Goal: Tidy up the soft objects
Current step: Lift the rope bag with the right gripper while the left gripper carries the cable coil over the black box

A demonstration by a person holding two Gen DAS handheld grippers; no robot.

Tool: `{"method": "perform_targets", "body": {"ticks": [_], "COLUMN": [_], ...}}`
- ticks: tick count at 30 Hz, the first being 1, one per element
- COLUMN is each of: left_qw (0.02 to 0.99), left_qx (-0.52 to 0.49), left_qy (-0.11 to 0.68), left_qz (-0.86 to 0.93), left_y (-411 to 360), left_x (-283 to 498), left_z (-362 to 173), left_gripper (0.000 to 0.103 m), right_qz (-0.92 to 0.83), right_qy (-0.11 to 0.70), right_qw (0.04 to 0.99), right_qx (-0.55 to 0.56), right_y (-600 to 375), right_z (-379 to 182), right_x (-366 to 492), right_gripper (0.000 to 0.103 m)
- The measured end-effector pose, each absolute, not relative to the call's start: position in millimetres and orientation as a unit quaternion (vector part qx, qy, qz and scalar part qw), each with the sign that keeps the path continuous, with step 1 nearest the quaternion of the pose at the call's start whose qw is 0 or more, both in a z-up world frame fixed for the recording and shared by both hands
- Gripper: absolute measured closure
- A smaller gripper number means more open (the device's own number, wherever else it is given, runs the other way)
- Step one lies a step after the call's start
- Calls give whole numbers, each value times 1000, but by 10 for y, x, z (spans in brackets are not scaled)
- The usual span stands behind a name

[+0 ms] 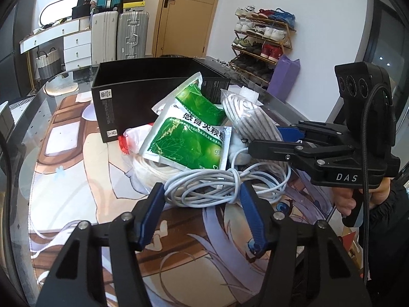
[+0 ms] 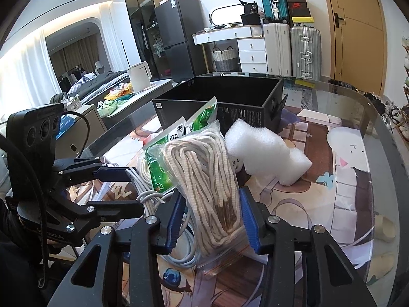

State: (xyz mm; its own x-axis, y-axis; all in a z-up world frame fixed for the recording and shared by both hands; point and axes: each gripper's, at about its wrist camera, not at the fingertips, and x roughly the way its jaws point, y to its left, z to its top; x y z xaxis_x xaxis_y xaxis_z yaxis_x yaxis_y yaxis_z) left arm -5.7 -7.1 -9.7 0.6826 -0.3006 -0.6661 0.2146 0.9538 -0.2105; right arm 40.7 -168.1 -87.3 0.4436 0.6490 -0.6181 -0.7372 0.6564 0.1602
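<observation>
Right wrist view, lower centre: right gripper (image 2: 212,220) fingers straddle the bagged rope (image 2: 204,179) (contact uncertain); left gripper (image 1: 202,212) fingers open around the white cable (image 1: 217,184), presumably for boxing.

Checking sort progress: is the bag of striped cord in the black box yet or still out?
Out. The bag of striped cord lies on the table mat in front of the black box, between the right gripper fingers, which straddle it, open.

The open box (image 1: 133,102) stands at the rear of the mat (image 1: 84,174). Sachets (image 1: 189,138) lean against its front, overlying the coiled cable (image 1: 217,186). The bagged rope (image 2: 204,179) lies between sachets and foam block (image 2: 265,151).
</observation>
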Motion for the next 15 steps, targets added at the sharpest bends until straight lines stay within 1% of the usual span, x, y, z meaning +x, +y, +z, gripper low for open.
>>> {"method": "perform_targets", "body": {"ticks": [15], "left_qw": [923], "left_qx": [-65], "left_qy": [350], "left_qz": [-148], "left_y": [40], "left_x": [-209], "left_z": [35], "left_gripper": [45], "right_qz": [427], "right_qy": [298], "right_qw": [853], "right_qx": [-43], "right_y": [-1765], "right_z": [-697], "right_x": [278], "right_gripper": [62]}}
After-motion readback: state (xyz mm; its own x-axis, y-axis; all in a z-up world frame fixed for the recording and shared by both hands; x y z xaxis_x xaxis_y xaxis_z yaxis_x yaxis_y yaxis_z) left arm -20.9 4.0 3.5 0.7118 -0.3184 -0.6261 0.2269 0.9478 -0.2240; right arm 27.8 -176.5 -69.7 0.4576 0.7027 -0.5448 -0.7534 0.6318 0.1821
